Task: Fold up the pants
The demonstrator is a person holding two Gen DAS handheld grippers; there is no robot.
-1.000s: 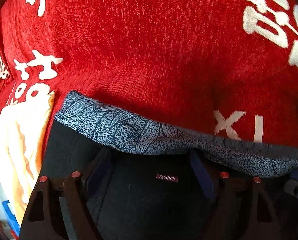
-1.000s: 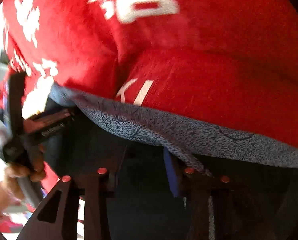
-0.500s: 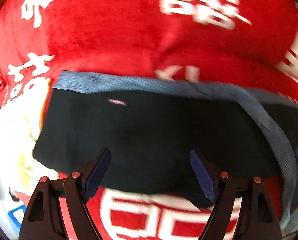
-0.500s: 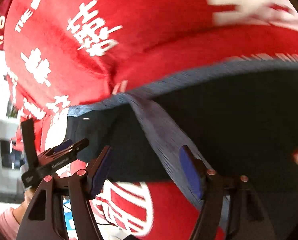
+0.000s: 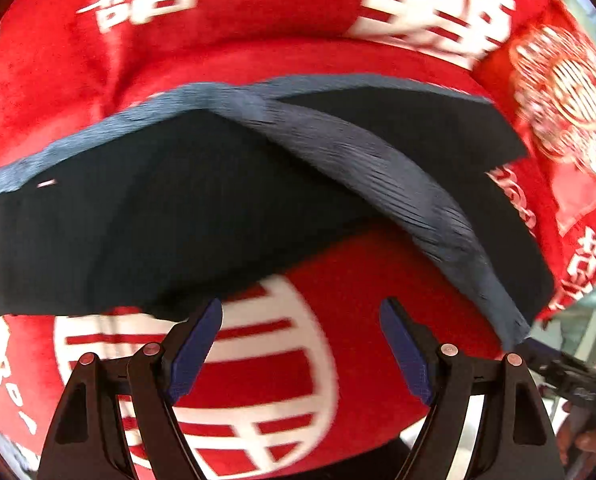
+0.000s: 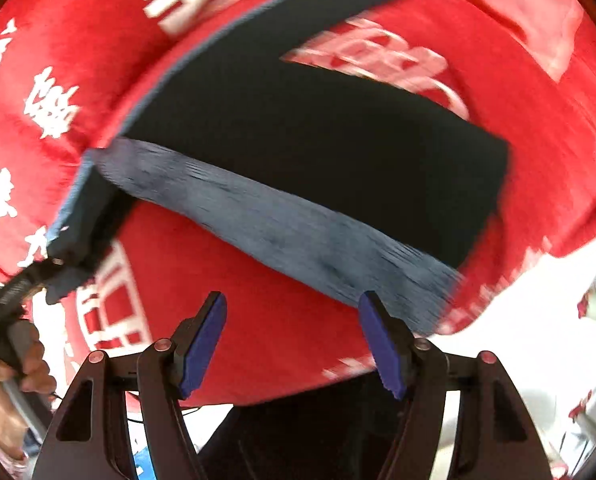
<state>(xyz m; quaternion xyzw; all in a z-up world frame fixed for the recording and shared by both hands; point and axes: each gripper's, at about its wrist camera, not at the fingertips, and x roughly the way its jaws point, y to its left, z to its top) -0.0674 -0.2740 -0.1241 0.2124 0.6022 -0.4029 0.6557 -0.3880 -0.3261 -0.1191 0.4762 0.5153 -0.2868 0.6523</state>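
Dark navy pants [image 5: 186, 208] with a grey-blue patterned waistband [image 5: 378, 168] lie spread on a red blanket; they also show in the right wrist view [image 6: 318, 120], waistband [image 6: 298, 236] nearest. My left gripper [image 5: 302, 344] is open and empty, above the blanket just short of the pants' near edge. My right gripper [image 6: 294, 336] is open and empty, just short of the waistband. The other gripper's tip [image 6: 22, 284] appears at the pants' left corner in the right wrist view.
A red blanket [image 5: 258, 20] with white characters covers the surface; it also shows in the right wrist view [image 6: 258, 320]. A red patterned cushion or packet [image 5: 562, 92] lies at the far right. The blanket's edge and a pale floor [image 6: 538, 340] show at lower right.
Both grippers let go of the pants and drew back and up. The pants, first bunched at the fingers, now lie farther off on the blanket.
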